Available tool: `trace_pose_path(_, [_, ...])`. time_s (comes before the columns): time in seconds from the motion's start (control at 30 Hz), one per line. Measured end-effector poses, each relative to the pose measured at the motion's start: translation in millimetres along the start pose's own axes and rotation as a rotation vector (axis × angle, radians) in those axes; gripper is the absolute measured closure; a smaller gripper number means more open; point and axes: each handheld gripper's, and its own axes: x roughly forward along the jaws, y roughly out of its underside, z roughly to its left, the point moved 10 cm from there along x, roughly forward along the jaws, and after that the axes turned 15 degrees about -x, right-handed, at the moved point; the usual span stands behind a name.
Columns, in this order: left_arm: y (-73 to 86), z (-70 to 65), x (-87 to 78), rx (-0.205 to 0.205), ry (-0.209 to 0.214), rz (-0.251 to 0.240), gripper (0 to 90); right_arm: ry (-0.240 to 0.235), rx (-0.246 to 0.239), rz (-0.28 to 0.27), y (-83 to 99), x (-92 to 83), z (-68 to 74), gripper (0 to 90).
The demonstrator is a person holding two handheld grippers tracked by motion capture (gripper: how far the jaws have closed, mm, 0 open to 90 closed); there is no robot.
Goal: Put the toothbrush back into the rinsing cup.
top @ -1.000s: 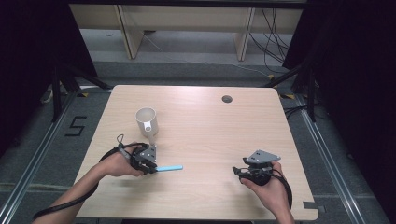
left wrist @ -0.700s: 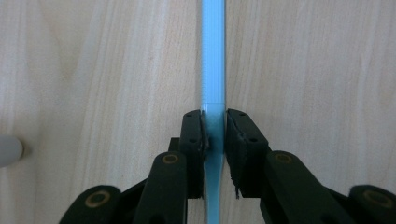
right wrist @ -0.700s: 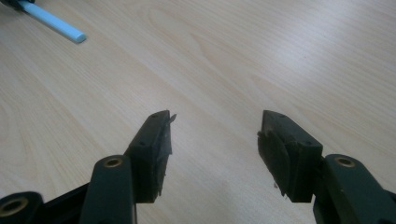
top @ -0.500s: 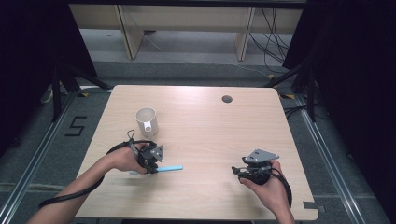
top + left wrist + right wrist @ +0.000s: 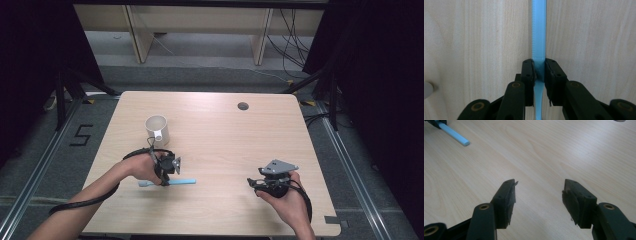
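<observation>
While left hand-held gripper clamps the slim light-blue plastic toothbrush near the white mug, right hand-held gripper sits open.

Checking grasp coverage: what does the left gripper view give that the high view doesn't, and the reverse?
Left gripper view: the left gripper with its jaws pressed on both sides of the blue toothbrush handle, seen close.

High view: the white cup behind the left gripper, the right gripper held over the table apart from both, and the person's forearms.

Shared: the left gripper, the blue toothbrush and the light wooden table.
</observation>
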Motion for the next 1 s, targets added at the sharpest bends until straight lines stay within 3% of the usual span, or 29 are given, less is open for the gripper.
trace_pose_path(0.4, [-1.3, -1.3, 0.2, 0.017, -0.005, 0.031, 77.7, 0.002, 0.030, -0.003, -2.5, -1.5, 2.3, 44.2])
trace_pose_path(0.47, [-1.4, -1.4, 0.2, 0.023, -0.006, 0.032, 77.8, 0.001, 0.027, -0.005, -2.8, -1.4, 2.5, 44.3])
trace_pose_path(0.53, [-1.7, -1.3, 0.2, 0.035, -0.009, 0.030, 78.0, 0.006, -0.016, -0.017, -4.0, 0.0, 0.0, 44.3])
trace_pose_path(0.6, [-1.9, -1.9, 0.3, 0.040, -0.009, 0.026, 78.1, 0.014, -0.015, -0.018, -4.3, 0.0, -0.2, 44.3])
trace_pose_path(0.67, [-2.0, -2.1, 0.2, 0.053, -0.010, 0.023, 78.1, -0.003, 0.014, -0.009, -4.7, 0.1, 4.9, 44.3])
trace_pose_path(0.87, [-2.4, -4.7, -0.5, 0.070, 0.001, 0.025, 78.1, -0.025, -0.029, -0.007, -8.8, 5.7, 10.0, 44.2])
trace_pose_path(1.0, [-3.1, -7.4, -3.5, 0.079, 0.005, 0.020, 78.1, -0.050, -0.033, -0.006, -13.5, 10.0, 16.3, 44.2])
